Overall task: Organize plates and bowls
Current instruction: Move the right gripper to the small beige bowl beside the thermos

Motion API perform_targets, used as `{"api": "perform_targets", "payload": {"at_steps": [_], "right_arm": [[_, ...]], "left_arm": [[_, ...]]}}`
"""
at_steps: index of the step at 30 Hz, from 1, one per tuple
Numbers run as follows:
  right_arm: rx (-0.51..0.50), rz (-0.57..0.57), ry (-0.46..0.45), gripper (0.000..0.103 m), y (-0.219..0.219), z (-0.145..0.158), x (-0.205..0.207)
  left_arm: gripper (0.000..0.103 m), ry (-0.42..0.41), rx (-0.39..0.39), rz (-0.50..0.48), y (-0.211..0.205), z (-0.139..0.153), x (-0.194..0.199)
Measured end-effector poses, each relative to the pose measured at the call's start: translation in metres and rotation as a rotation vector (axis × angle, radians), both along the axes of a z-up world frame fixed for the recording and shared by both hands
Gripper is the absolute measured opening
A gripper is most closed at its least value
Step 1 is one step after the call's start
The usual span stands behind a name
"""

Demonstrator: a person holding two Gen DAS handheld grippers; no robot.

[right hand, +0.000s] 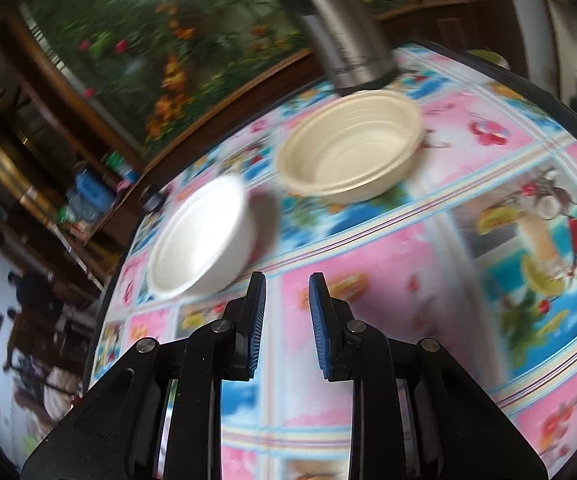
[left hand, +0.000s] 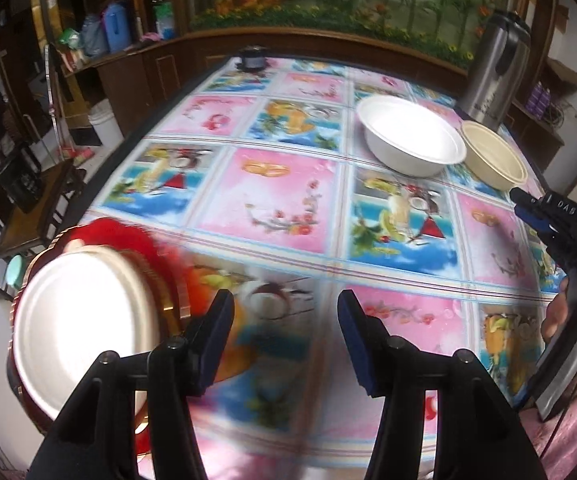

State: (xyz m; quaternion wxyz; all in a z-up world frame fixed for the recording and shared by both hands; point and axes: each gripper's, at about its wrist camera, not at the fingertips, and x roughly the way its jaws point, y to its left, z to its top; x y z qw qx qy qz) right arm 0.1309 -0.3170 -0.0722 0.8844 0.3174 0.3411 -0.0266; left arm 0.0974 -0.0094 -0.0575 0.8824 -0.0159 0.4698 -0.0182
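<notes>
A white bowl (left hand: 412, 136) (right hand: 200, 236) and a cream bowl (left hand: 494, 156) (right hand: 348, 148) stand side by side, upright, at the far right of the patterned table. A white plate (left hand: 84, 328) lies on a red and gold tray (left hand: 164, 264) at the near left table edge. My left gripper (left hand: 284, 320) is open and empty, just right of the plate. My right gripper (right hand: 286, 308) is open and empty, a short way in front of the white bowl; it also shows in the left wrist view (left hand: 528, 208).
A steel thermos jug (left hand: 496, 68) (right hand: 344, 32) stands right behind the cream bowl. A small dark object (left hand: 253, 60) sits at the table's far edge. The table (left hand: 280, 200) carries a glossy pink and blue cloth. Wooden shelves and a chair flank the left side.
</notes>
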Motion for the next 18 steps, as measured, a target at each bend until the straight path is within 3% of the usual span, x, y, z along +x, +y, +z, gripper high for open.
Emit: {"api": "perform_targets", "payload": {"at_steps": [7,14,18], "right_arm": [[0.024,-0.095,0.004,0.022,-0.049,0.002,-0.004],[0.048,-0.193,0.037,0.021,-0.092,-0.008,-0.002],[0.073,-0.230,0.048,0.021,-0.107,-0.013,0.001]], "left_arm": [[0.056,0.026,0.015,-0.094,-0.044,-0.010,0.006],[0.056,0.105,0.017,-0.161,-0.078,-0.036,0.009],[0.056,0.103,0.005,-0.202,-0.100,-0.030,0.019]]}}
